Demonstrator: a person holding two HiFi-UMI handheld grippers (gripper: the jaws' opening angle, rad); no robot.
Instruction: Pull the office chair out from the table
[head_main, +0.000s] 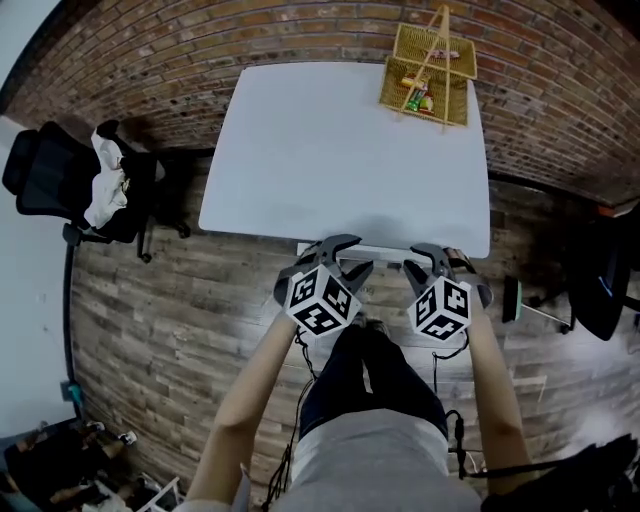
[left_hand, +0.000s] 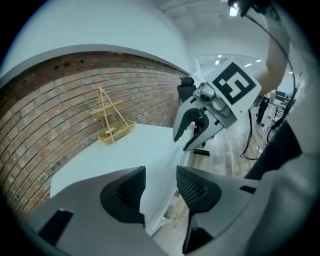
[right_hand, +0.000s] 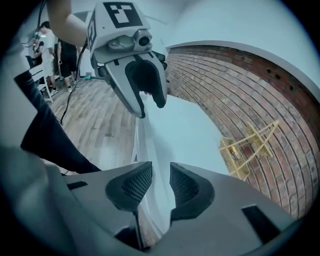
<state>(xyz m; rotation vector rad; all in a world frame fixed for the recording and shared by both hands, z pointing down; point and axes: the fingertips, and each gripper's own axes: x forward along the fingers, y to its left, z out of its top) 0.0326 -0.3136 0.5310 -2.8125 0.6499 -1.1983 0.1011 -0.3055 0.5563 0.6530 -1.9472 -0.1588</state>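
A black office chair (head_main: 50, 180) stands on the wood floor off the left end of the white table (head_main: 330, 150), with a white cloth (head_main: 105, 185) draped over it. Both grippers are far from it, side by side at the table's near edge. My left gripper (head_main: 338, 256) (left_hand: 161, 187) is open, and the table's edge shows through the gap between its jaws. My right gripper (head_main: 432, 260) (right_hand: 161, 182) is open too, also lined up over the edge. Each gripper shows in the other's view, the right gripper (left_hand: 192, 131) and the left gripper (right_hand: 147, 97). Neither holds anything.
A yellow wire basket (head_main: 428, 75) (left_hand: 112, 131) (right_hand: 240, 155) with small items sits on the table's far right corner. A brick wall (head_main: 150, 50) runs behind the table. Another dark chair (head_main: 600, 280) stands at the right. The person's legs (head_main: 370, 390) are below the grippers.
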